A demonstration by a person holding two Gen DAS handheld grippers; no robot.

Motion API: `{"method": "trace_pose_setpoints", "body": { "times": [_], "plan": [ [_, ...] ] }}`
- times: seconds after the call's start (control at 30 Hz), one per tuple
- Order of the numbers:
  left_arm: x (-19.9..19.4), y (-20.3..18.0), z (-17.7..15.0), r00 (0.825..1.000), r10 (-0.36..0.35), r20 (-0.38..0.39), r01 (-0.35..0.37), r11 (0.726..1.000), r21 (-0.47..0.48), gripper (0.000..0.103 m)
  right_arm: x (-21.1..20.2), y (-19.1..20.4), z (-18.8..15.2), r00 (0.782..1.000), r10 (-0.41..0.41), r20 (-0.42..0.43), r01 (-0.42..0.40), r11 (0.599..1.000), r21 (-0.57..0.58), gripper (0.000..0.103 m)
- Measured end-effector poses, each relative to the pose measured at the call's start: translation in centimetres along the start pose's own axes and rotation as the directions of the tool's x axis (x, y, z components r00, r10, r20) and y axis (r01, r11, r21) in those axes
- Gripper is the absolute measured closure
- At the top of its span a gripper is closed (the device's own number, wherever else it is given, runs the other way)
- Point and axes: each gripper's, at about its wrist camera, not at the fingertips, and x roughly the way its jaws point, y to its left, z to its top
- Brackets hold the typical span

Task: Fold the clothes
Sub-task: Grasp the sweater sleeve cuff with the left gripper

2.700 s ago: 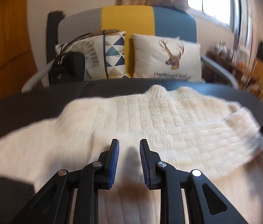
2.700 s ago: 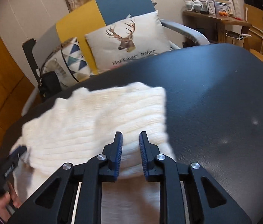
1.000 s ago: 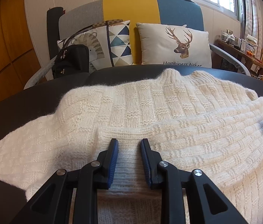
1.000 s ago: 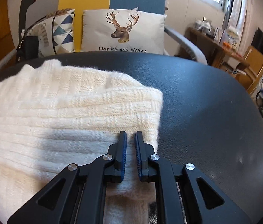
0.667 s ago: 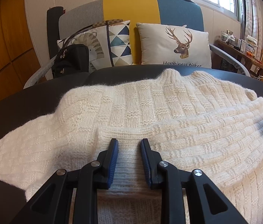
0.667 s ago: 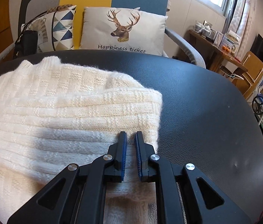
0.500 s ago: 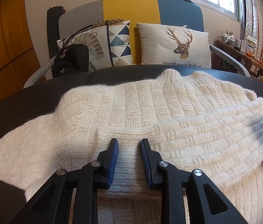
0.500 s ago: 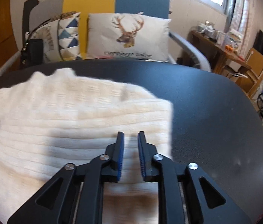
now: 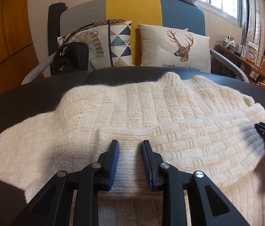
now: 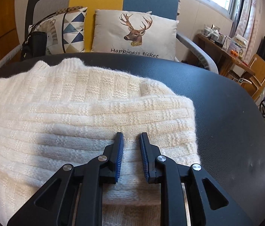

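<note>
Item: cream knit sweater (image 9: 136,111) — lies spread on the dark bench (image 10: 226,101), one sleeve folded across its body.

My left tool (image 9: 130,146) — jaws parted, holding nothing, poised over the folded sleeve's cuff end.

My right tool (image 10: 131,139) — jaws parted, empty, over the sleeve near the sweater's right edge.

Behind the bench: sofa (image 9: 132,5) holding a deer cushion (image 9: 175,49), a triangle-print cushion (image 9: 119,43) and a black bag (image 9: 70,58).

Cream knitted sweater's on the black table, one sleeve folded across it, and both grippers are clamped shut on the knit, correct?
Not quite. The cream knitted sweater lies on the black table, sleeve folded across, but the right gripper and left gripper stand open, as each wrist view shows.
</note>
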Motion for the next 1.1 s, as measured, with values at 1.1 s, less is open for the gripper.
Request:
{"method": "trace_pose_setpoints", "body": {
  "times": [1.1],
  "plan": [
    [-7.4, 37.0, -11.5, 0.984, 0.145, -0.099, -0.163, 0.548, -0.821, 0.078, -2.7, 19.4, 0.2, 0.882, 0.469, -0.053, -0.469, 0.86, -0.203, 0.078]
  ]
}}
